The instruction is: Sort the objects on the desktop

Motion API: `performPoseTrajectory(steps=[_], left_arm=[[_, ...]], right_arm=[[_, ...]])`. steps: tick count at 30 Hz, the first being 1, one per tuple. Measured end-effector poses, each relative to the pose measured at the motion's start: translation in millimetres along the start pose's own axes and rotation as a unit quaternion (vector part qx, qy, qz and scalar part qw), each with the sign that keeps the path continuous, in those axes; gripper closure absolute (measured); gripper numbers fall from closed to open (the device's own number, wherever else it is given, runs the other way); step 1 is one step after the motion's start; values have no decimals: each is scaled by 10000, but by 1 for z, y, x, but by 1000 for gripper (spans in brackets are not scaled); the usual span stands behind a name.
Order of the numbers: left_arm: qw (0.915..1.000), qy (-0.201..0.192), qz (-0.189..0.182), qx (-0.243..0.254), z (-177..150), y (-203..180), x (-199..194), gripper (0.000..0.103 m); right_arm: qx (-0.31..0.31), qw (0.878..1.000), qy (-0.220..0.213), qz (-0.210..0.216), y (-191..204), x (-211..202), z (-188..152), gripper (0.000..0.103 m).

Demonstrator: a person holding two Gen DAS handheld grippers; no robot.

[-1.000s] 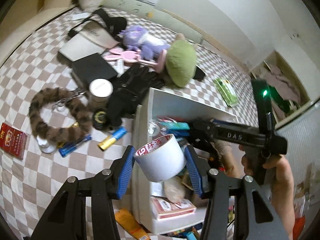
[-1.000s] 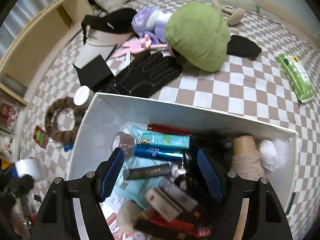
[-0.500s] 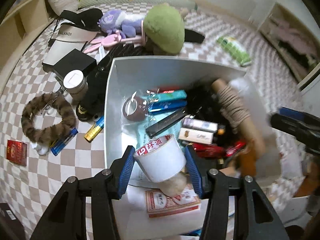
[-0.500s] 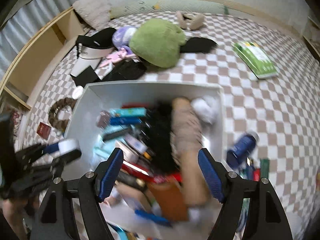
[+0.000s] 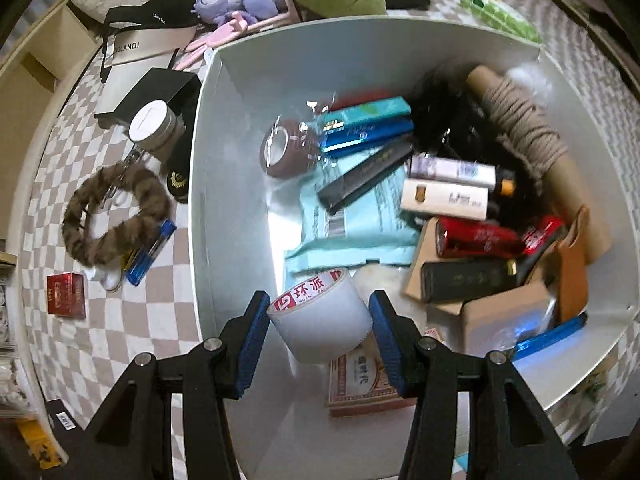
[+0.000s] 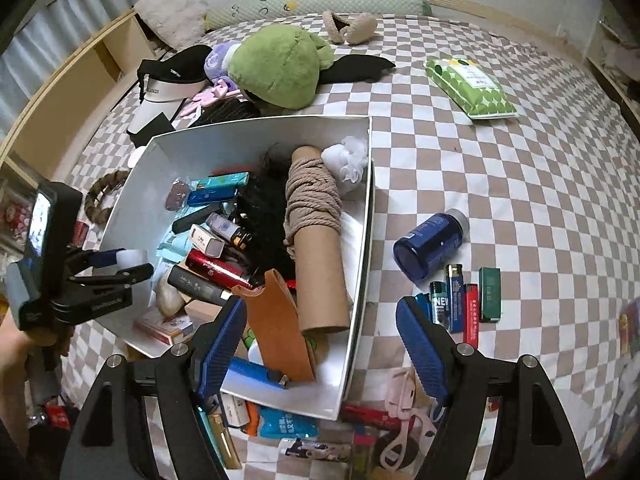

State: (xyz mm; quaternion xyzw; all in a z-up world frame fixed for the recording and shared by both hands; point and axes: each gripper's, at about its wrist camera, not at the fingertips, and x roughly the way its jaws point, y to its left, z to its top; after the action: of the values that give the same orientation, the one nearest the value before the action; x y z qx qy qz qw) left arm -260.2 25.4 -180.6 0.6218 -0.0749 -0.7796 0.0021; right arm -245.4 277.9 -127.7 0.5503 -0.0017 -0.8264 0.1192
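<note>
Left gripper [image 5: 318, 322] clamps a white tape roll [image 5: 320, 320] between its blue pads, held over the near-left part of the white box [image 5: 240, 160]. Right gripper [image 6: 320, 344] stands open with nothing between its fingers, above the box's near-right corner. Inside the box lie a card pack [image 5: 360, 384], a rope-wound tube [image 6: 316, 232] and a brown tape roll [image 5: 284, 152]. Beyond the box sits a green plush [image 6: 280, 68].
</note>
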Motion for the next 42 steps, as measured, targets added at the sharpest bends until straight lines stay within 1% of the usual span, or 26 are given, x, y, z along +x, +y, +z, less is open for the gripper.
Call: performPoseTrajectory(steps=[3, 5, 7, 9, 11, 12, 14, 16, 18, 19, 20, 21, 23, 27, 31, 39, 42], left_arm=[[10000, 55, 61, 23, -2, -2, 2, 51], [9999, 66, 103, 45, -3, -3, 2, 46], [9999, 38, 65, 67, -4, -5, -1, 35], [10000, 2, 25, 87, -6, -7, -4, 29], [9999, -77, 32, 145, -6, -10, -9, 29], [9998, -137, -1, 156, -7, -11, -13, 27], [9995, -257, -67, 177, -9, -12, -21, 21], [9989, -394, -202, 163, -12, -12, -30, 9], [9981, -491, -332, 141, -14, -13, -38, 4], [9977, -549, -375, 121, -16, -13, -42, 4], [9972, -606, -418, 100, -18, -13, -46, 4], [9966, -677, -459, 72, -19, -13, -52, 3], [9951, -851, -494, -13, -23, -11, -63, 0], [9904, -1229, -598, -196, -29, -5, -86, 0], [9851, -1500, -772, -347, -39, 3, -106, 0], [9729, -2044, -912, -580, -60, 10, -149, 0], [9689, -2208, -945, -596, -70, 11, -162, 0]], right_arm=[[-34, 10000, 2, 32, 1, -2, -2, 25], [-70, 10000, 0, 21, 2, -3, -4, 25], [-77, 10000, 5, 15, 2, -3, -5, 25], [-66, 10000, 7, 10, 1, -3, -6, 25], [-50, 10000, 8, 6, -1, -5, -10, 25], [-41, 10000, 4, 3, -2, -7, -12, 25], [-16, 10000, -30, -14, -3, -11, -16, 25], [-8, 10000, -89, -43, -5, -16, -20, 25], [-31, 9998, -175, -78, -6, -20, -25, 24], [-63, 9995, -263, -132, -5, -23, -28, 19], [-95, 9992, -351, -186, -5, -26, -31, 6], [-131, 9987, -439, -239, -4, -29, -34, 0], [-295, 9971, -595, -380, 0, -34, -38, 0], [-554, 9924, -902, -621, 12, -47, -45, 0], [-518, 9883, -1263, -687, 20, -65, -49, 0], [-437, 9761, -1972, -807, 34, -100, -55, 0], [-333, 9739, -2116, -749, 34, -111, -59, 0]])
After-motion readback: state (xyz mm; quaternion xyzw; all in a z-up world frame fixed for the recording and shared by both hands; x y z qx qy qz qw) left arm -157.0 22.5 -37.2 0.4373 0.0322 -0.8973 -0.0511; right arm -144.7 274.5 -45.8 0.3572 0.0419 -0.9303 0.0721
